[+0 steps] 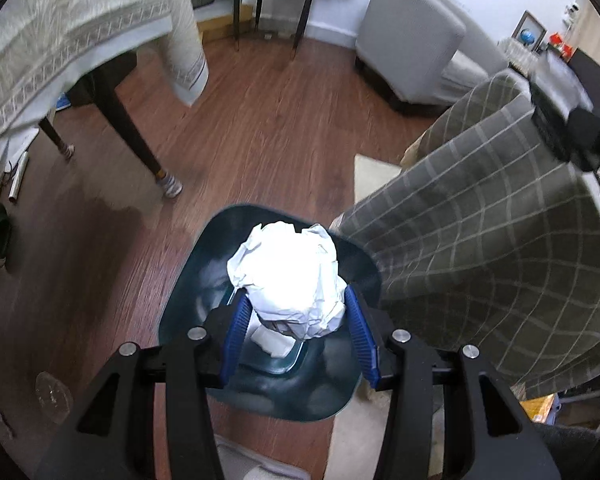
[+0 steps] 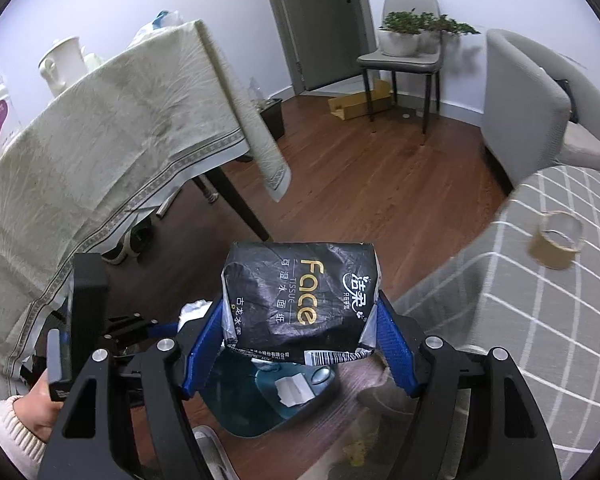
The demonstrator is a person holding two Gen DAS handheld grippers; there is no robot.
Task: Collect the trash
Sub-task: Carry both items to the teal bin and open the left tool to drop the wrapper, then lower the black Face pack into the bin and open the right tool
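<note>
- Left gripper (image 1: 298,322) is clenched on a crumpled white paper ball (image 1: 290,276); both blue pads press its sides, low centre of the left wrist view.
- Directly beneath the ball sits a dark teal bin (image 1: 204,248), its mouth facing up on the wooden floor (image 1: 260,132).
- One small white scrap (image 1: 274,342) lies on the bottom of the bin, visible between the fingers.
- Right gripper (image 2: 300,346) grasps a black tissue pack (image 2: 300,300) marked "Face"; the blue pads bear on its two ends, at the centre of the right wrist view.
- Below the pack, the same bin (image 2: 240,384) shows at lower centre of that view, with the white scrap (image 2: 294,390) inside.
- At the lower left of the right wrist view, a hand (image 2: 40,404) in a cream sleeve holds the other gripper.
- A table under a pale tablecloth (image 2: 100,152) fills the left of that view; a white jug (image 2: 62,64) stands on it at upper left.
- A grey checked cover (image 2: 540,320) occupies the right side, with a roll of brown tape (image 2: 556,242) lying on it.
- A grey chair (image 2: 404,56) bearing potted plants (image 2: 404,34) stands near the door at the top.
</note>
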